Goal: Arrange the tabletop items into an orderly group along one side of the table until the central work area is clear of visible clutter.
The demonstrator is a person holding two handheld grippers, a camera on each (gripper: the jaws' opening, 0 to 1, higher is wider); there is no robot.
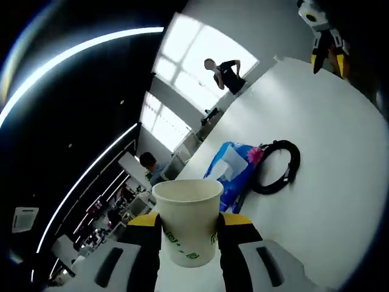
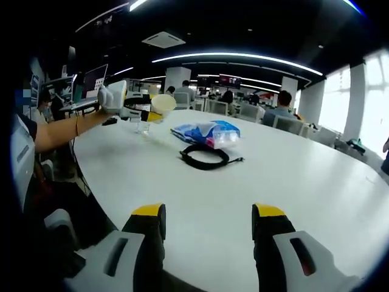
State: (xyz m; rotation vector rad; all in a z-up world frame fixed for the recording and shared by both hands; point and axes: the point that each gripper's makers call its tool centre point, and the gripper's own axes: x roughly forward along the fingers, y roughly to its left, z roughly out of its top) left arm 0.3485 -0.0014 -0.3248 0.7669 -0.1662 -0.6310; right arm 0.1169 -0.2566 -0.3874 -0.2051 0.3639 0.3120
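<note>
The left gripper (image 1: 189,234) grips a paper cup (image 1: 187,219) at lower centre, raised above the white table (image 1: 328,158). The right gripper (image 2: 208,222) stands wide open, empty, low over the table. A blue packet (image 2: 206,133) touches a coiled black cable (image 2: 205,157) at mid-frame.

We see daylight flooding through tall windows (image 1: 182,67), blown out to white, while ceiling light strips (image 2: 243,58) streak a dark ceiling. The white table (image 2: 273,176) glares softly. Fisheye bending curves every edge; distant office background blurs.
</note>
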